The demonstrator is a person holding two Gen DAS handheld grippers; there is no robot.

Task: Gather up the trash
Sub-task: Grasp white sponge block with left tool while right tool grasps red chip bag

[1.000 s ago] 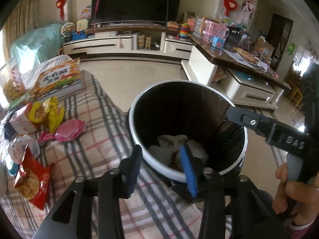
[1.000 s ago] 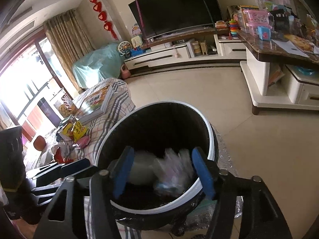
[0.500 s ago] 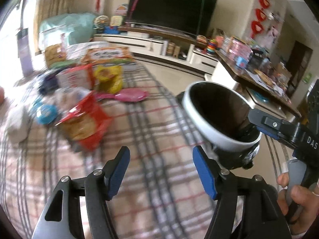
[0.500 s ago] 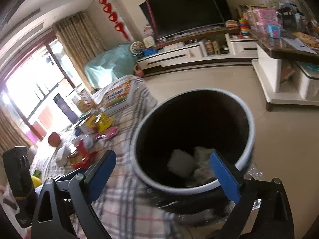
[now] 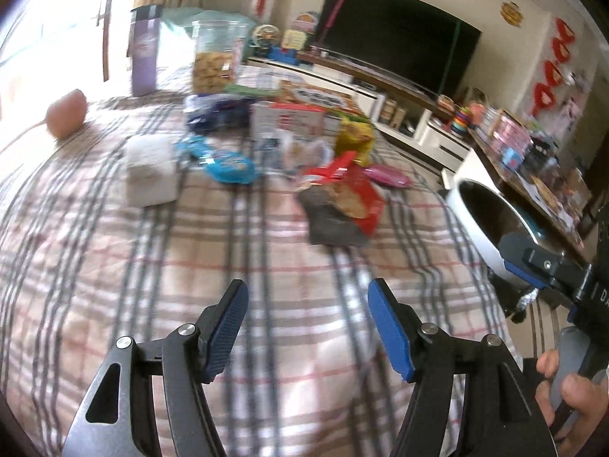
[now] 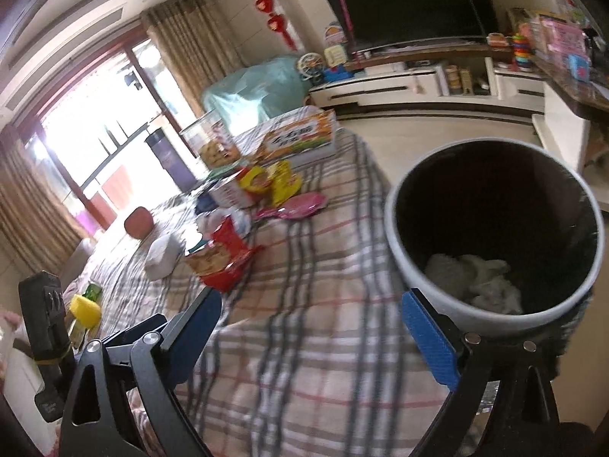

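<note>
Plaid cloth [image 5: 190,266]: wrapper [image 5: 342,202] beyond left hand-held gripper [image 5: 308,327].

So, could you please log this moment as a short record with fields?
surface: plaid cloth
bin: white rim, black inside, beside the cloth, white tissue at the bottom
trash nearest: red snack bag, lying open
other items: pink wrapper, yellow packet, white tissue pack
left gripper: open, empty, above cloth
right gripper: open, empty, near bin
</note>
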